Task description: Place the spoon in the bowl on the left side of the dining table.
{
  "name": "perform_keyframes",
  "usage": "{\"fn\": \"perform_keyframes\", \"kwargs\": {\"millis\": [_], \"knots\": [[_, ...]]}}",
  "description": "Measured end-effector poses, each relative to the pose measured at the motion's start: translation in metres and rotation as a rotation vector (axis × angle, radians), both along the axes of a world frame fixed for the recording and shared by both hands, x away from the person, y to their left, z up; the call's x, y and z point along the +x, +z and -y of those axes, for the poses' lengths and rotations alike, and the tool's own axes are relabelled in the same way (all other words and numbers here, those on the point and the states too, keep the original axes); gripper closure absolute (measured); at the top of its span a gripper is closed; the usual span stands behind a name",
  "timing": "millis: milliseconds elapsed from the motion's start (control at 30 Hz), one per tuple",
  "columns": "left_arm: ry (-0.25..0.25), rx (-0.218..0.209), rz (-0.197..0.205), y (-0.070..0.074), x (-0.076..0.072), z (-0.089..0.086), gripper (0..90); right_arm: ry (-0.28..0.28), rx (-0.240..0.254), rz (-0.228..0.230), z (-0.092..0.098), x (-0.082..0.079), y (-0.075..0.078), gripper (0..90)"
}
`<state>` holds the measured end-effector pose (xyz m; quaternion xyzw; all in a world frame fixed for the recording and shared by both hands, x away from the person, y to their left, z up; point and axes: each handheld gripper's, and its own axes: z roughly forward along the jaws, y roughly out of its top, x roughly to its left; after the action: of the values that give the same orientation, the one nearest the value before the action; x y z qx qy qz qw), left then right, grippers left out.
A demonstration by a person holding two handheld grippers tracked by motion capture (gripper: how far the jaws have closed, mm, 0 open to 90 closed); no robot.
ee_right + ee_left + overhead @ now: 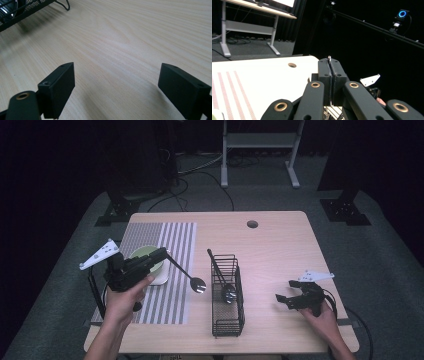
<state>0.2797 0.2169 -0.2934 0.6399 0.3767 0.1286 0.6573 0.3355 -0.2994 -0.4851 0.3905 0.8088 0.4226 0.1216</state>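
We see the table [280, 235], and we place everything against the wire rack [227, 295] standing near its middle. Left of the rack lies one striped mat [170, 245], the largest thing on the wood, and on it sits one pale bowl [145, 257]. We count two spoons: one [225, 282] rests inside the rack, the other [192, 279] hangs in the air between rack and bowl, over the mat's edge. Our left gripper [162, 254], above the bowl, has its jaws clamped tight on that spoon's handle. Nothing blocks the way to the rack. Right of the rack, well apart, our right gripper [285, 299] rests low with jaws spread wide and empty.
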Motion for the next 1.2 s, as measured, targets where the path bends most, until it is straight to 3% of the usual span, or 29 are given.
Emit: {"fn": "perform_keyframes", "kwargs": {"millis": [767, 1200], "knots": [[0.105, 0.002, -0.058, -0.028, 0.020, -0.029, 89.3, -0.009, -0.001, 0.000, 0.000, 0.000, 0.000, 13.0], [0.140, 0.008, -0.070, -0.034, 0.030, -0.039, 89.3, -0.012, -0.002, 0.002, 0.000, 0.000, 0.000, 13.0]]}}
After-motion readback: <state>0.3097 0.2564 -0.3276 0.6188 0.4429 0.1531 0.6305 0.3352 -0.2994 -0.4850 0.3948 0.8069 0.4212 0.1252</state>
